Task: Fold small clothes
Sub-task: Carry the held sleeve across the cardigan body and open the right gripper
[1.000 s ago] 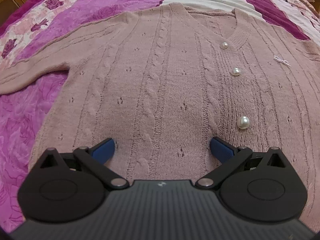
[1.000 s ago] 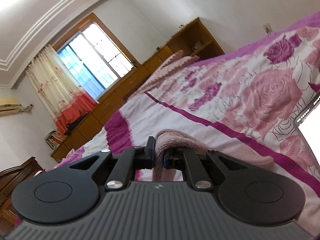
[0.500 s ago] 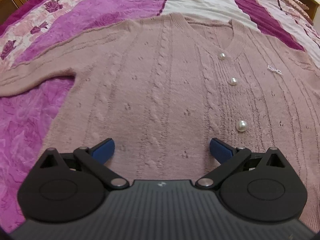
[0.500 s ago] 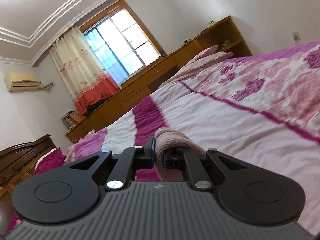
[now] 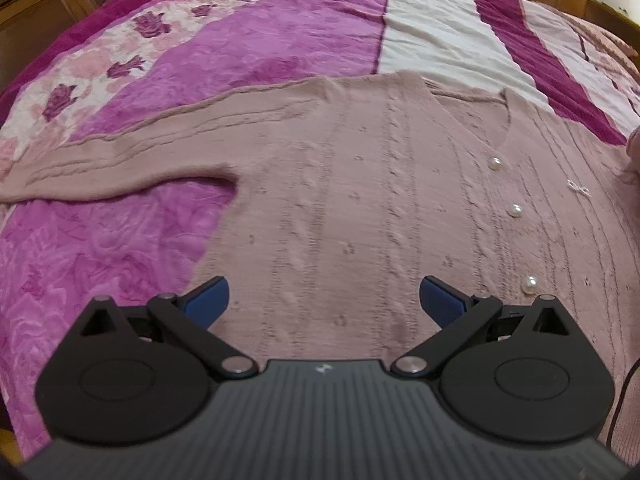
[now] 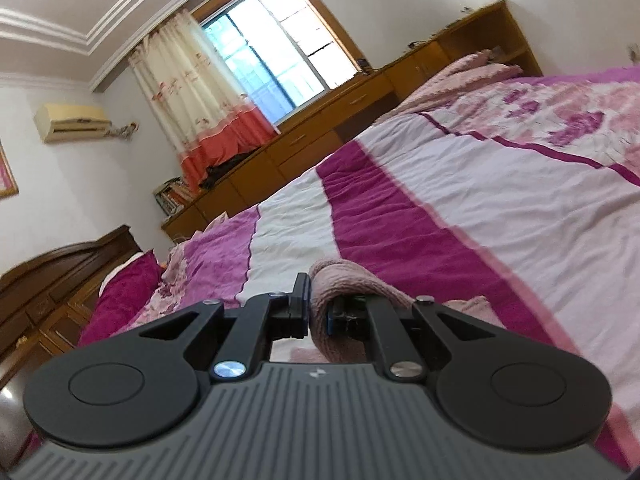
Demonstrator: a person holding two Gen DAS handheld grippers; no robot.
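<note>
Lying flat, front up on the bed (image 5: pixel 432 36): pink cardigan (image 5: pixel 360 208), one sleeve (image 5: pixel 120 168) stretched out sideways. Left tool (image 5: pixel 323 300) hovers released over the hem, nearer the body. Right tool (image 6: pixel 318 312) grips a raised fold of knit (image 6: pixel 340 280), probably the other sleeve, to be laid across the body.

In the left wrist view, the pink cardigan (image 5: pixel 360 208) is cut off at the right edge and its hem is hidden behind the left gripper (image 5: pixel 324 300). Its sleeve (image 5: pixel 120 160) runs out of frame at the left (the cuff is not seen). In the right wrist view, the knit fold (image 6: pixel 340 280) pinched in the right gripper (image 6: pixel 318 312) is largely hidden behind the gripper's body, and the bedspread (image 6: pixel 480 200) is blurred.
</note>
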